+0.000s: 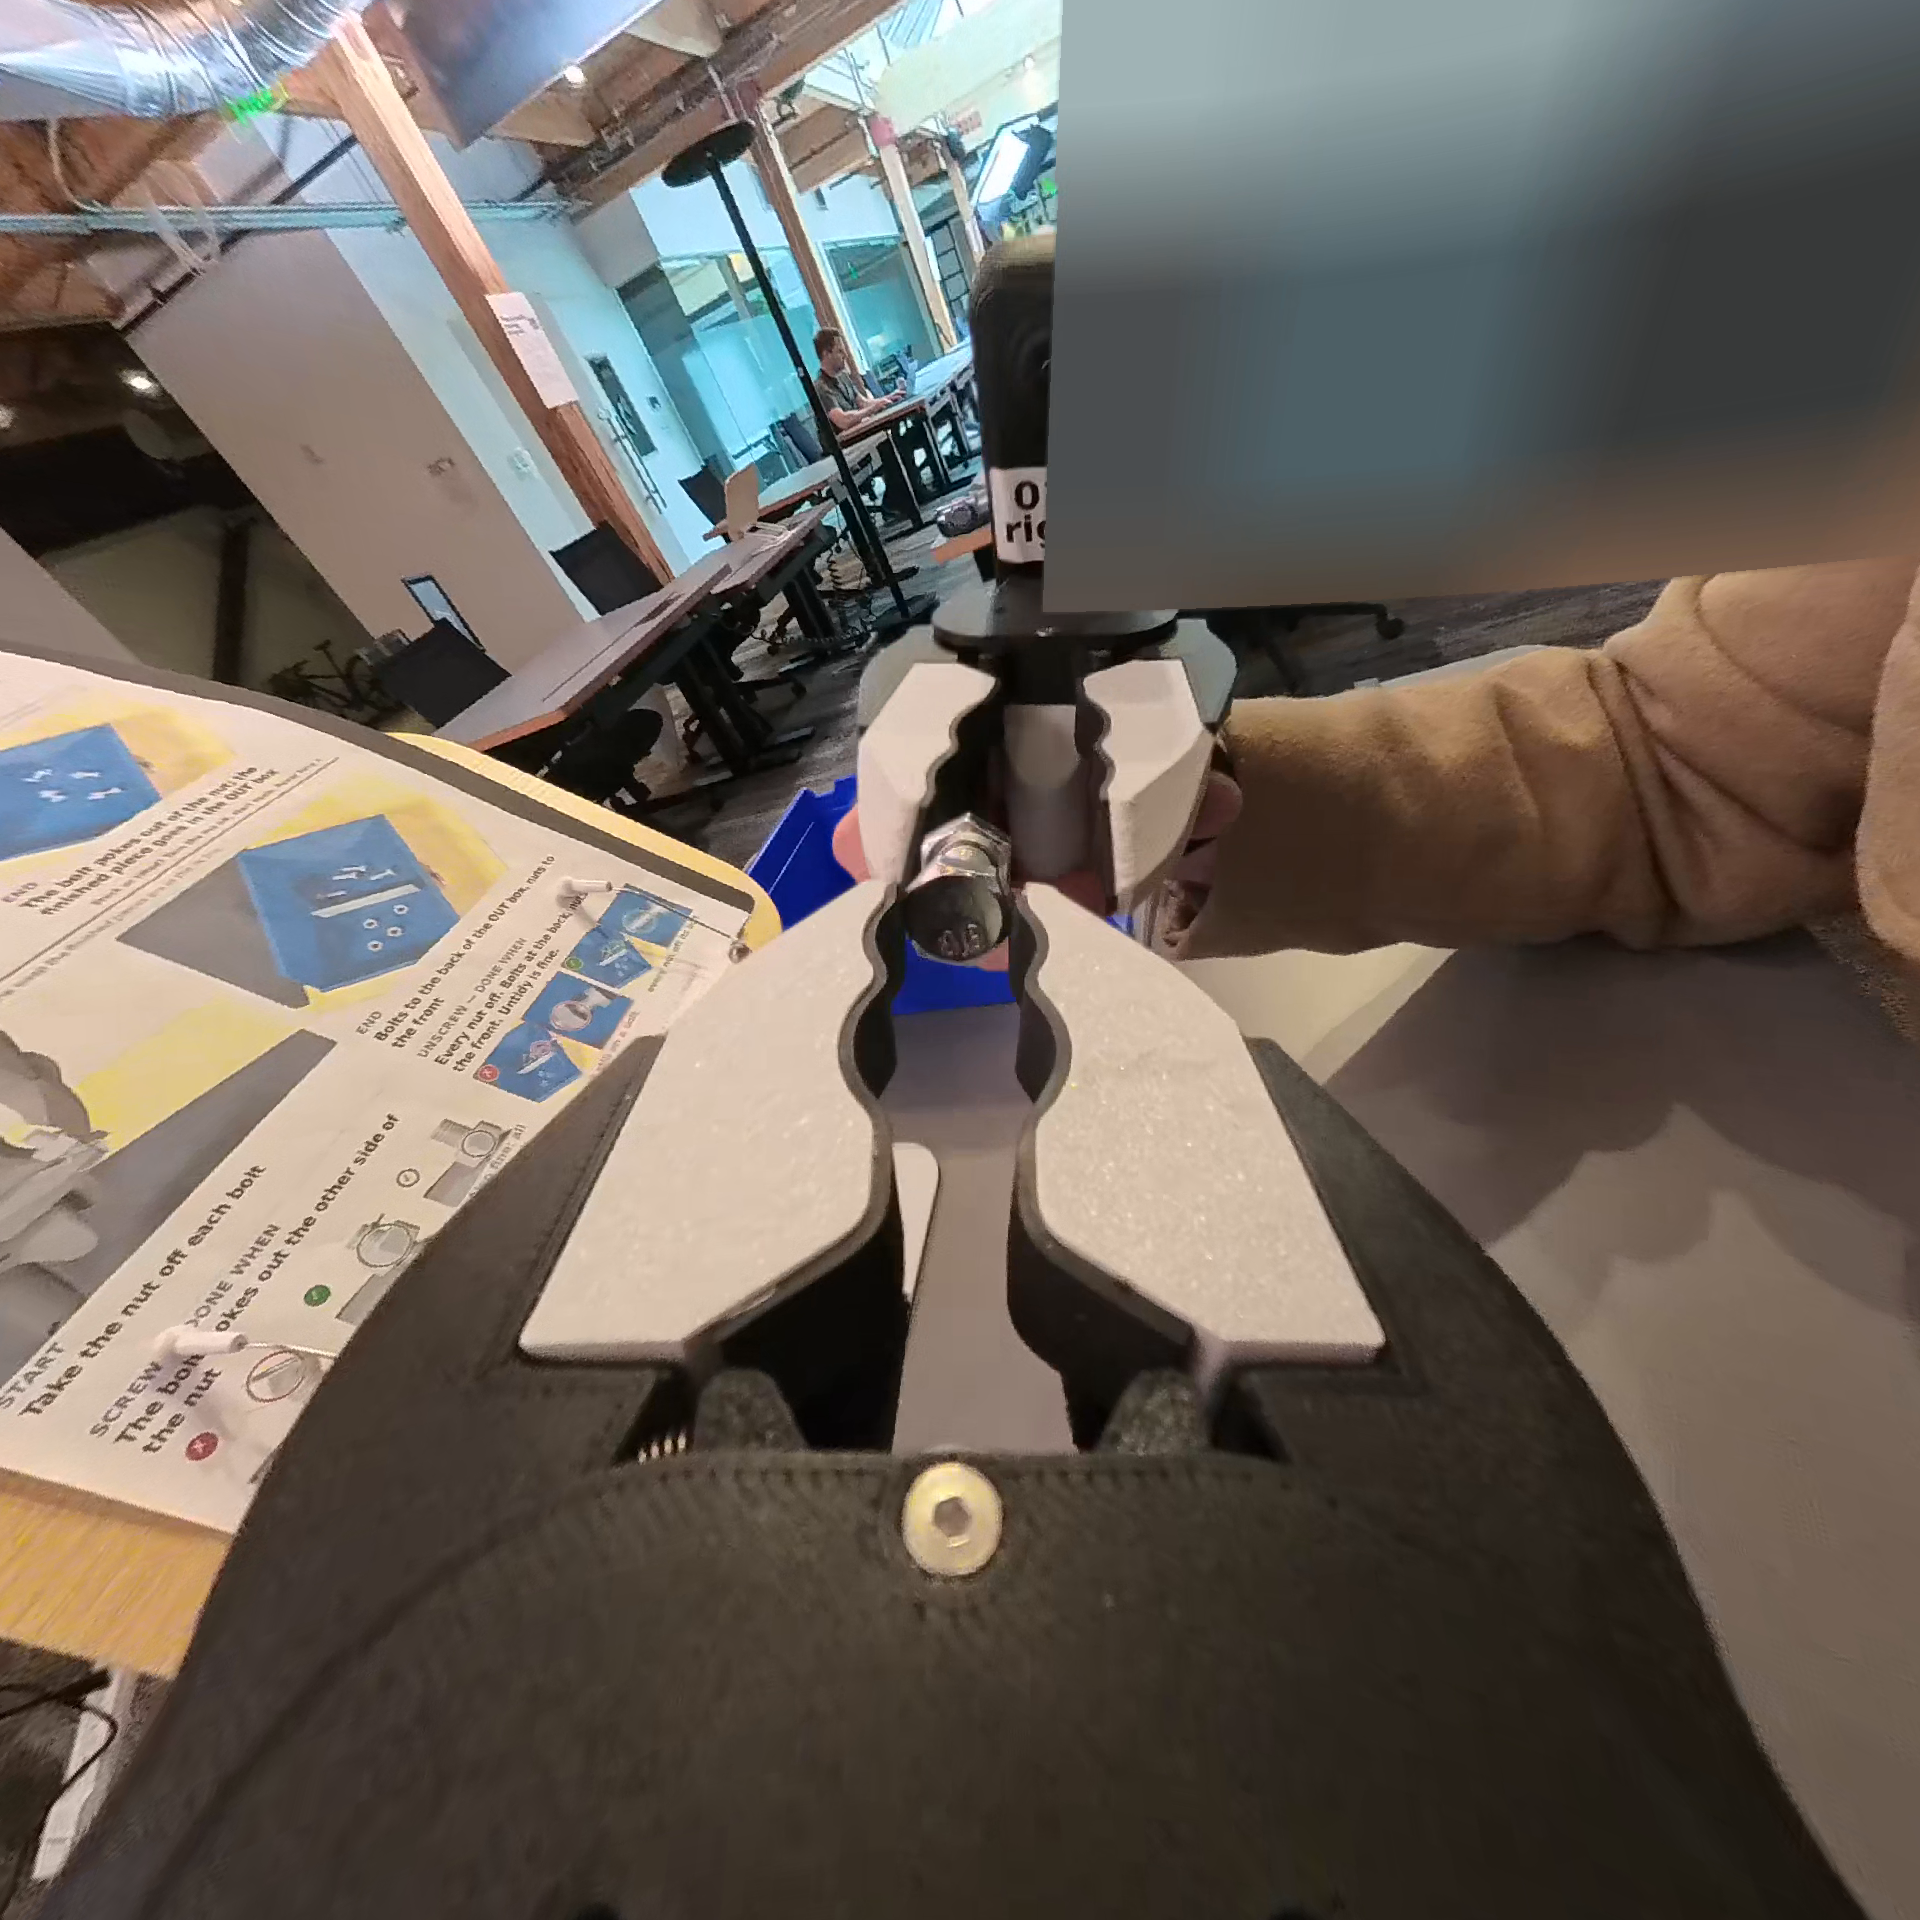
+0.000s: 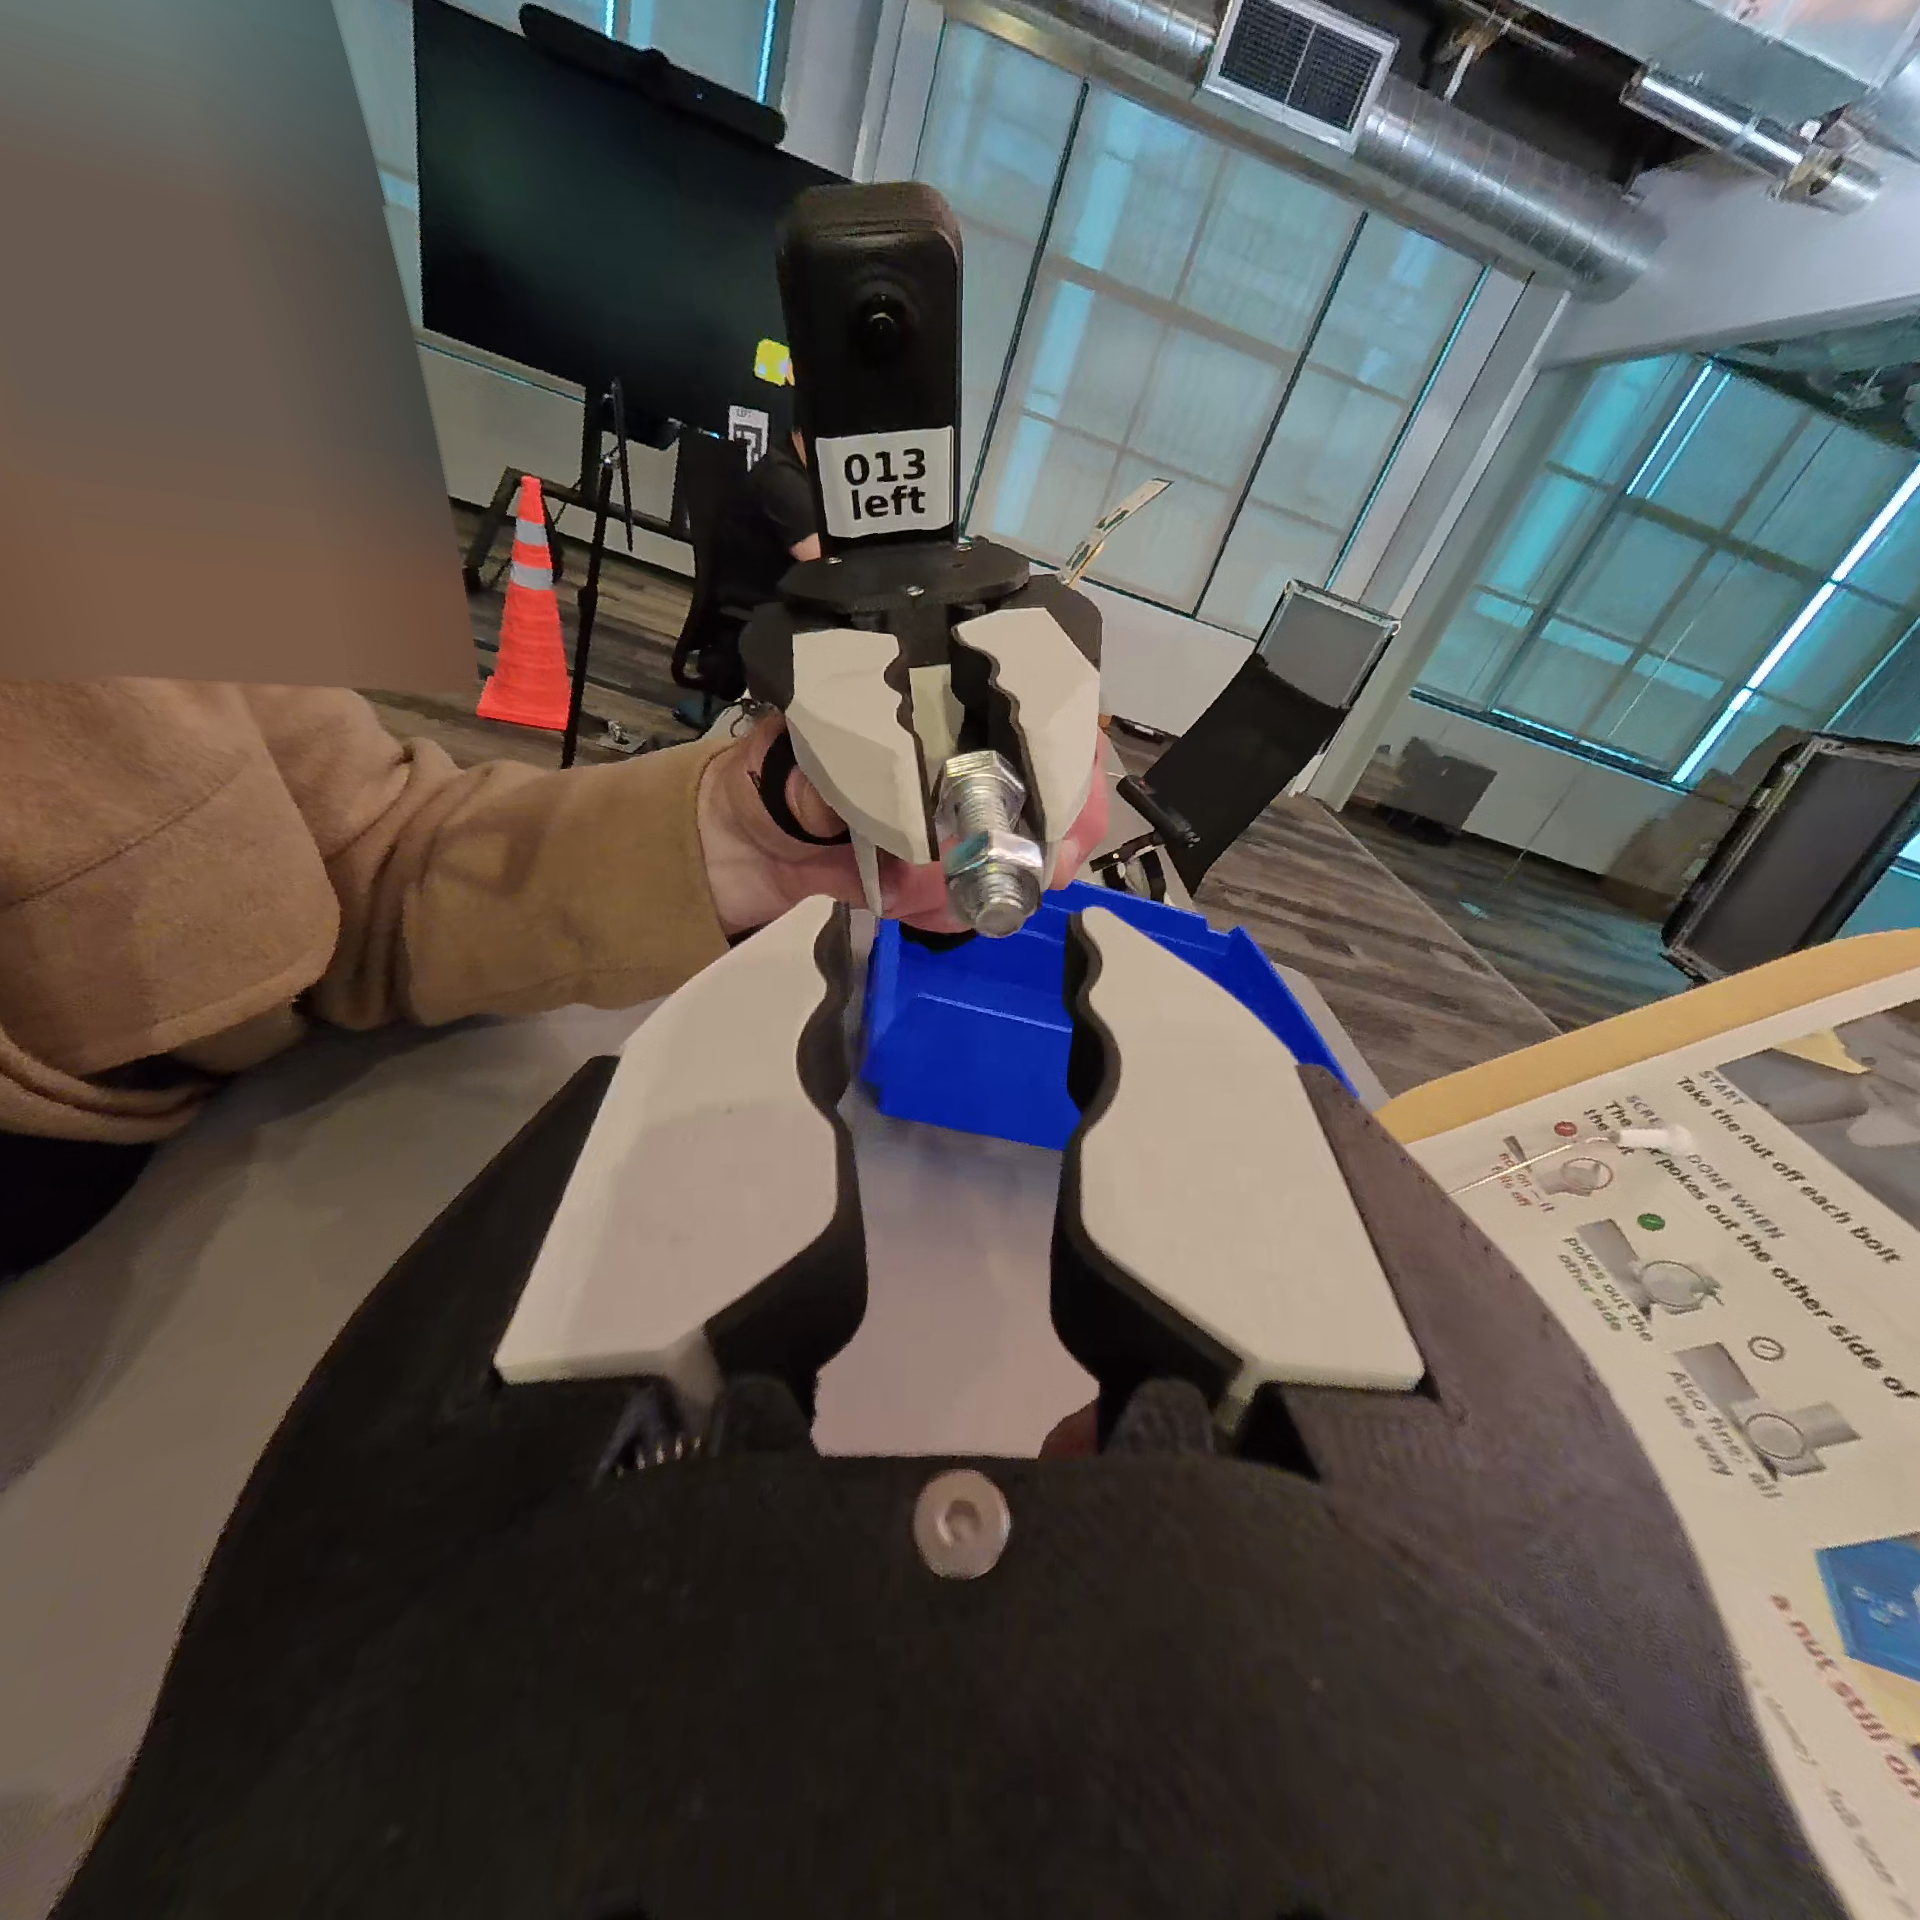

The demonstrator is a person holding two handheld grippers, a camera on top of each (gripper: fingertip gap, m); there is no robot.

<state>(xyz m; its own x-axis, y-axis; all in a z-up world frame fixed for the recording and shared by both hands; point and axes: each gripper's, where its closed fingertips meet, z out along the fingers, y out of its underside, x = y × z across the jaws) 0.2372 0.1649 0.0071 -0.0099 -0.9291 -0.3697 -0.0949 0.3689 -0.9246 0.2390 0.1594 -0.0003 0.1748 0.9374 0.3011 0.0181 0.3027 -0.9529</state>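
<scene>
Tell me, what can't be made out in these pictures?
- Left view: the bolt hides its thread behind its own head, gripped by the left claw.
- Right view: the inside of the blue bin is blocked by the right claw and the bolt.
- Both views: the printed sheet runs off the edge, and a blurred patch covers the person above the sleeve.
- Whether the right claw touches the nut is unclear.
</scene>
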